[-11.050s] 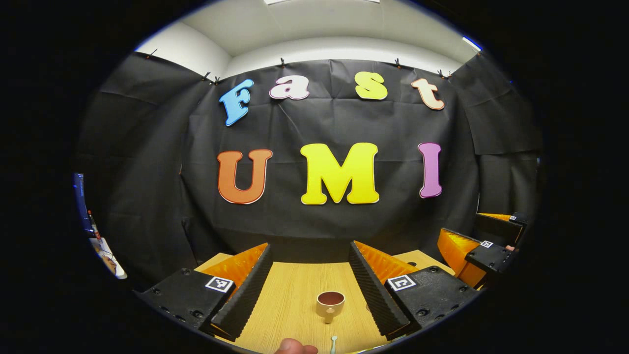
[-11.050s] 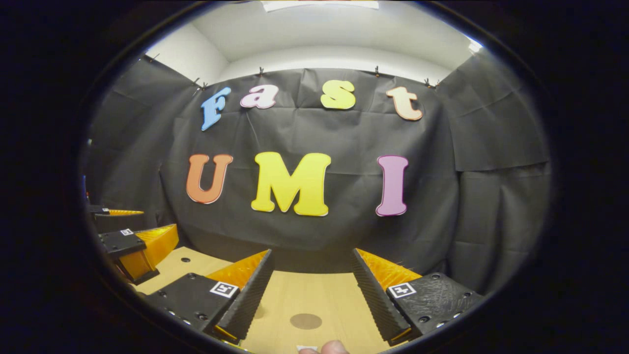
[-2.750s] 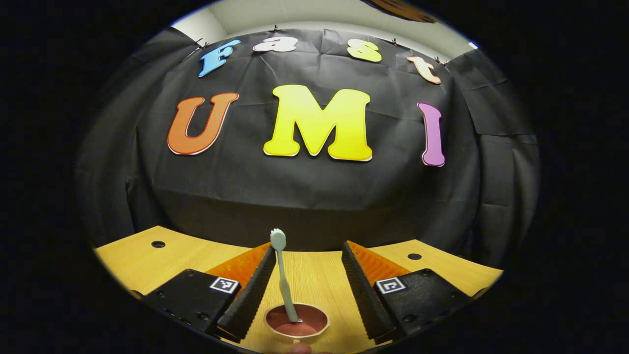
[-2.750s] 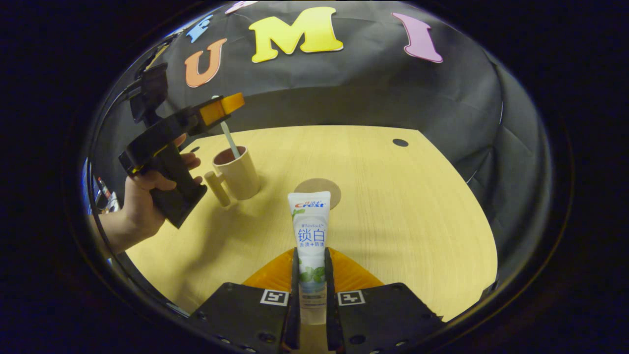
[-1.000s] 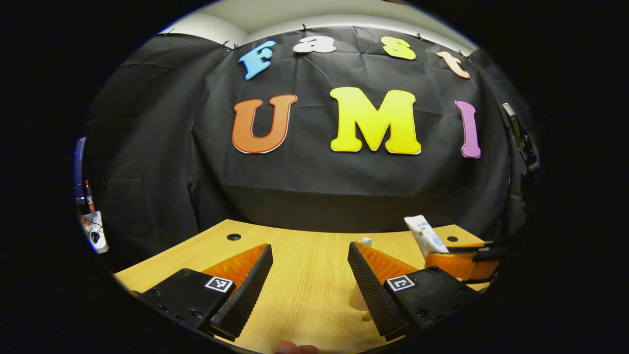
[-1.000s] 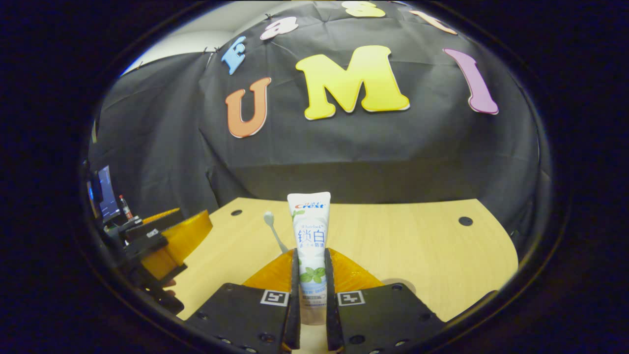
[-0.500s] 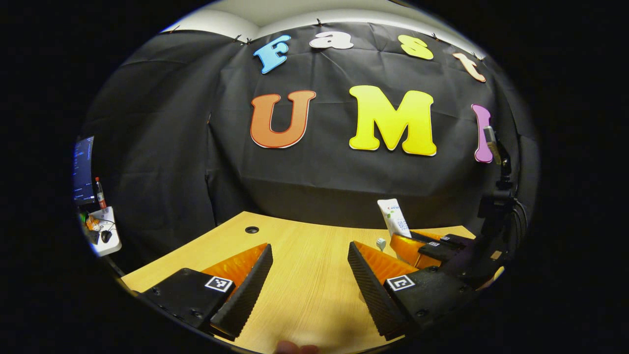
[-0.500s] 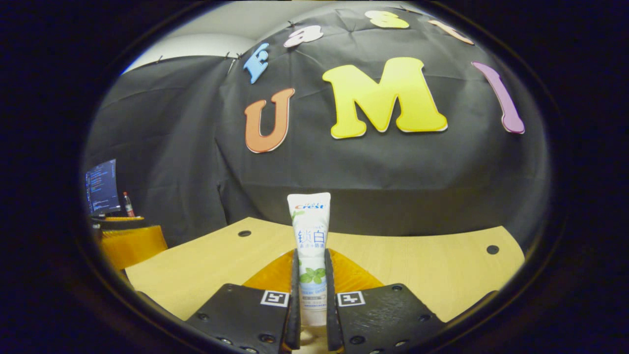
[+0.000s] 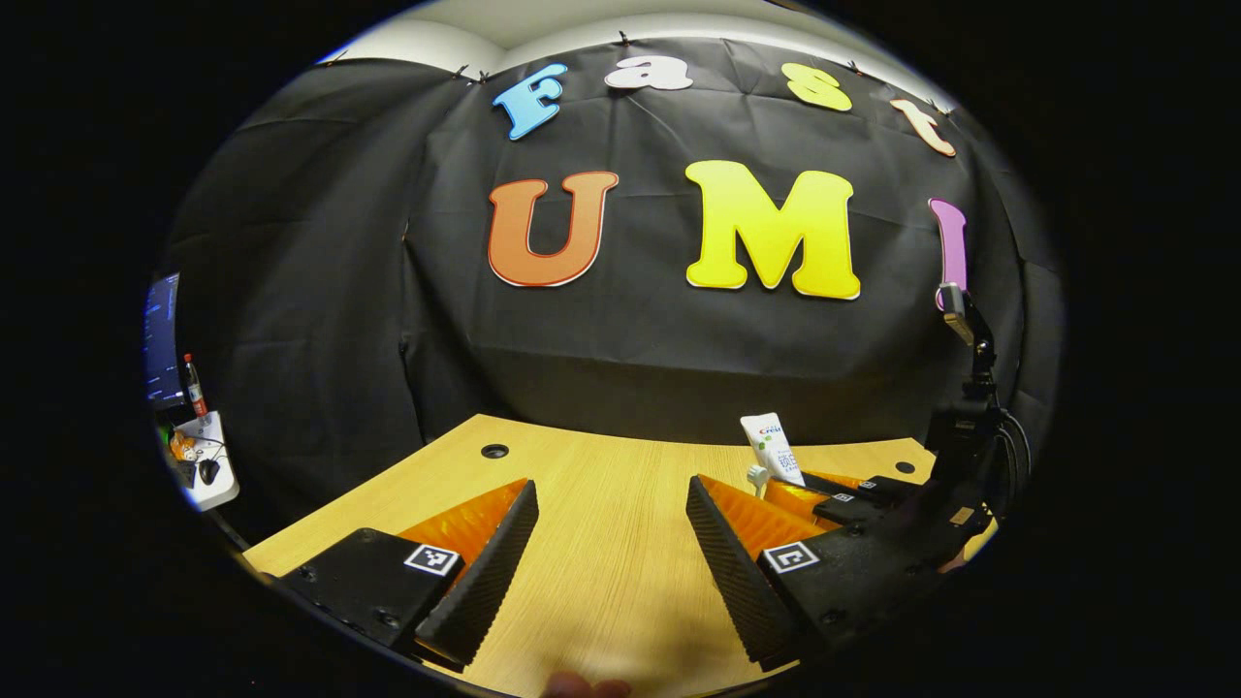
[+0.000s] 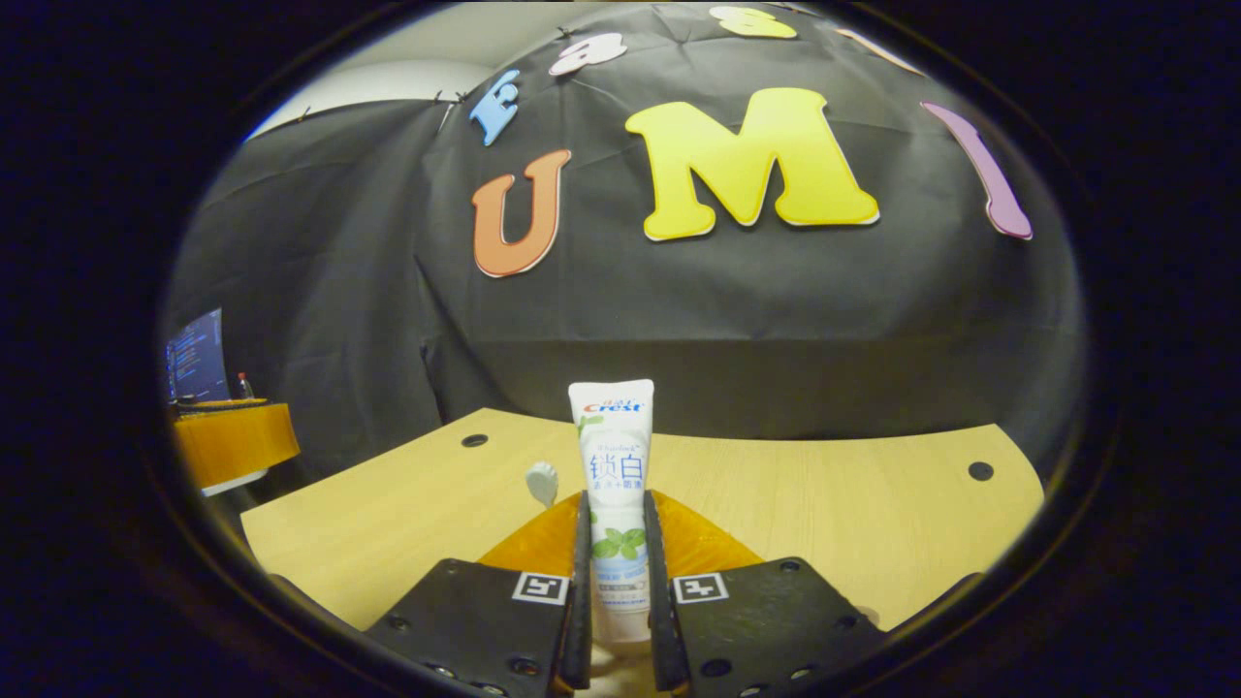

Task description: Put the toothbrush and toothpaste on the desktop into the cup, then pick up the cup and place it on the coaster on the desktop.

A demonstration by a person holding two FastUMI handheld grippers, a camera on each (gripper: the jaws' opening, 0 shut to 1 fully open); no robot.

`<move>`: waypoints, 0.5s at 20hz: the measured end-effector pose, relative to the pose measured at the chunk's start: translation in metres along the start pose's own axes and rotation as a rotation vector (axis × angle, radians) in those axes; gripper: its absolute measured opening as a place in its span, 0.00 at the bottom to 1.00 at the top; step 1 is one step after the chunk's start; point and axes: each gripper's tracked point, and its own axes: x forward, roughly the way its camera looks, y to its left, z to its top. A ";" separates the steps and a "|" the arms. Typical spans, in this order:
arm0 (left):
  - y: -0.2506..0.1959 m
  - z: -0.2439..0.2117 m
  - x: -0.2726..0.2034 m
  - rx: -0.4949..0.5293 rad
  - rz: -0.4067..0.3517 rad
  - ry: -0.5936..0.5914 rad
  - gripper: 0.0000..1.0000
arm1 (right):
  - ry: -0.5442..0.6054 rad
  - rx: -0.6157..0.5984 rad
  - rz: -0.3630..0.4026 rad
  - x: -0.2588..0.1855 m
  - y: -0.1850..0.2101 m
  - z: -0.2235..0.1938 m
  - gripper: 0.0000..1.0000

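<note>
My right gripper [image 10: 619,620] is shut on the lower part of a white toothpaste tube [image 10: 617,465], which stands upright between the fingers. Just left of the tube the pale head of the toothbrush [image 10: 541,482] pokes up; its handle is hidden behind my left finger. In the left gripper view my left gripper [image 9: 611,582] stands open over the bare wooden desktop [image 9: 601,504]. Beyond its right finger I see the right gripper [image 9: 853,494] holding the toothpaste [image 9: 771,448], with the toothbrush head [image 9: 756,475] beside it.
Round holes mark the desktop [image 10: 980,470] near its back corners. A side table with a monitor and a bottle [image 9: 191,373] stands outside the booth at the left. The left gripper's body [image 10: 233,436] sits at the left edge of the right gripper view.
The right gripper with the toothpaste has sunk slightly and the toothbrush head has come back into sight beside the tube. My left gripper stays open and has hardly moved.
</note>
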 end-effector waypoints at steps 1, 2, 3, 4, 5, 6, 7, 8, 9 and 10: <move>0.000 0.001 0.000 0.001 -0.002 -0.001 0.98 | 0.000 0.003 0.001 0.000 0.001 0.001 0.25; 0.000 0.001 0.002 0.003 -0.003 -0.003 0.98 | -0.003 0.002 0.000 0.000 0.002 0.002 0.24; -0.001 0.001 0.002 0.005 -0.006 -0.003 0.98 | -0.008 -0.002 -0.001 0.001 0.002 0.004 0.24; -0.001 0.000 0.001 0.006 -0.008 -0.002 0.98 | -0.009 -0.007 -0.004 0.000 0.002 0.004 0.24; -0.003 0.001 0.002 0.006 -0.011 -0.001 0.98 | -0.008 -0.006 -0.004 0.000 0.002 0.004 0.26; -0.003 0.002 0.001 0.006 -0.011 -0.001 0.98 | -0.005 -0.005 -0.004 0.000 0.002 0.003 0.26; -0.002 0.002 0.001 0.005 -0.012 -0.002 0.98 | -0.003 -0.002 -0.005 0.000 0.001 0.003 0.27; -0.004 0.001 0.002 0.005 -0.013 -0.002 0.98 | -0.003 -0.002 -0.007 0.001 0.001 0.003 0.26; -0.005 0.001 0.001 0.005 -0.015 0.000 0.98 | -0.004 -0.004 -0.008 0.000 0.000 0.003 0.26; -0.006 0.001 0.000 0.003 -0.017 0.002 0.98 | 0.000 -0.004 -0.011 0.000 0.000 0.002 0.29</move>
